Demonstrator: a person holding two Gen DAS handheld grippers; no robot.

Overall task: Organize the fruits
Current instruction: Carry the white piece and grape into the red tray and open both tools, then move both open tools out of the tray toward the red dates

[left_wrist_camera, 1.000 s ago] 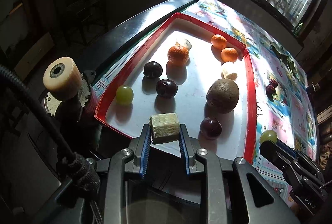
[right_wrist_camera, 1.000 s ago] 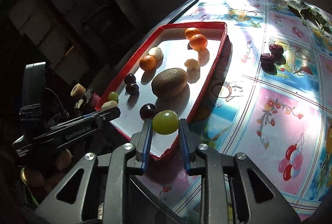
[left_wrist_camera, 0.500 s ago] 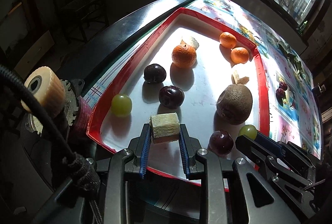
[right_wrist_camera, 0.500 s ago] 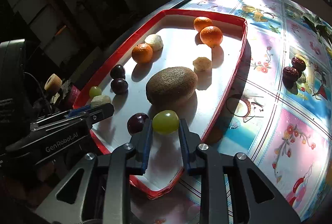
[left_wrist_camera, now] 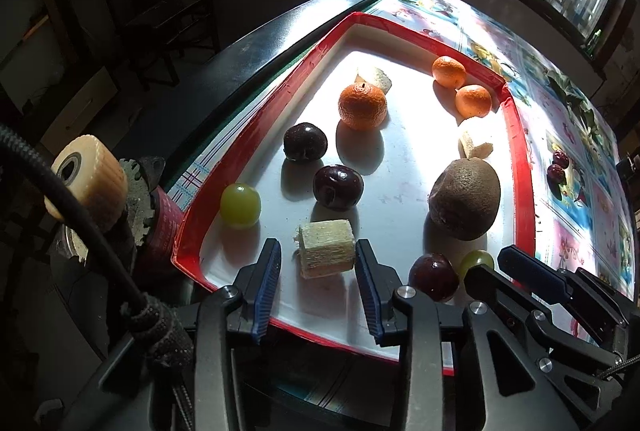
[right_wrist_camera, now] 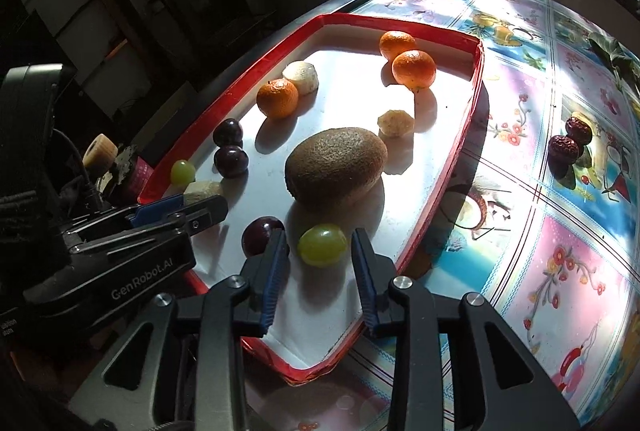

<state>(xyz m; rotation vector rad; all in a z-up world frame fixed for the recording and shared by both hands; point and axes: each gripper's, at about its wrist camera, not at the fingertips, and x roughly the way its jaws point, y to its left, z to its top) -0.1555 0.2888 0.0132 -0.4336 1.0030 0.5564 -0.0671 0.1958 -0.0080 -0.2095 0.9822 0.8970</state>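
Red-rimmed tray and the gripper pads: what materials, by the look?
Red-rimmed white tray: thin, slightly wavy, creased wall, probably card or thin plastic; glossy floor glares in sunlight. Blue ribbed pads: look like rubber or soft plastic; fine ridges, matte. Black gripper fingers: matte moulded plastic with metal screws, likely.

In front of me the red-rimmed tray [right_wrist_camera: 476, 79] with its white floor holds the fruit. At the near end a pale, ridged sugarcane chunk [left_wrist_camera: 326, 249] sits on the floor, lying flat with its cut face to the left. Right of it lie a dark plum [right_wrist_camera: 260, 235] and a green grape [right_wrist_camera: 322, 245], close together. Just beyond them the brown kiwi [right_wrist_camera: 336, 163] rests on its side. A second grape [left_wrist_camera: 240, 206] sits by the left rim, with two more plums [left_wrist_camera: 338, 187] further in. Three oranges [left_wrist_camera: 362, 107] lie toward the far end, among two pale cut pieces [right_wrist_camera: 396, 123]. Two red dates [right_wrist_camera: 564, 149] lie touching on the tablecloth, right of the tray.
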